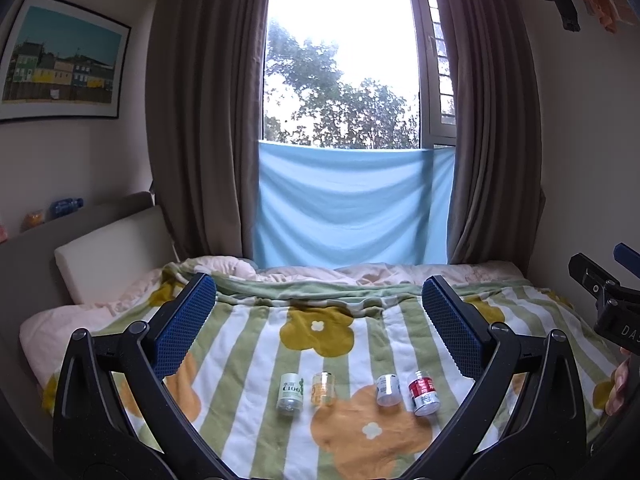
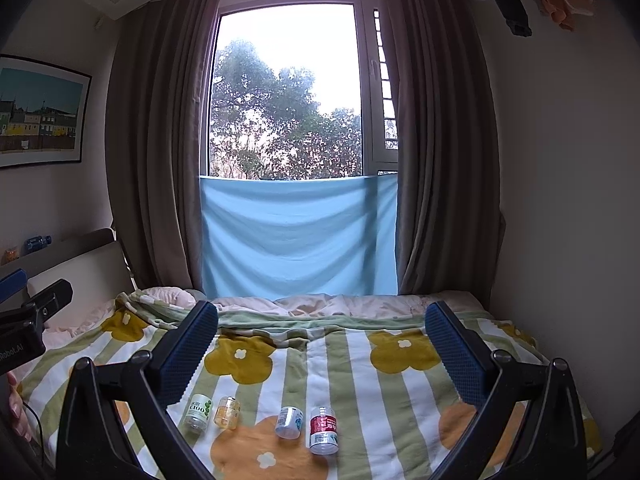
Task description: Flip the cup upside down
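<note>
I'm hovering both grippers wide open and empty, left gripper (image 1: 318, 312), right gripper (image 2: 320, 338), above the blanket (image 1: 256, 432). Four cups in a near row, red cup (image 2: 323, 431) rightmost. Nothing grasped yet; I'm judging the next move as descending and closing on one.

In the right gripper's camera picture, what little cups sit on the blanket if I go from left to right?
Green-label cup → orange cup → blue-and-white cup → red-label cup. All four sit in a row on the flowery blanket.
</note>
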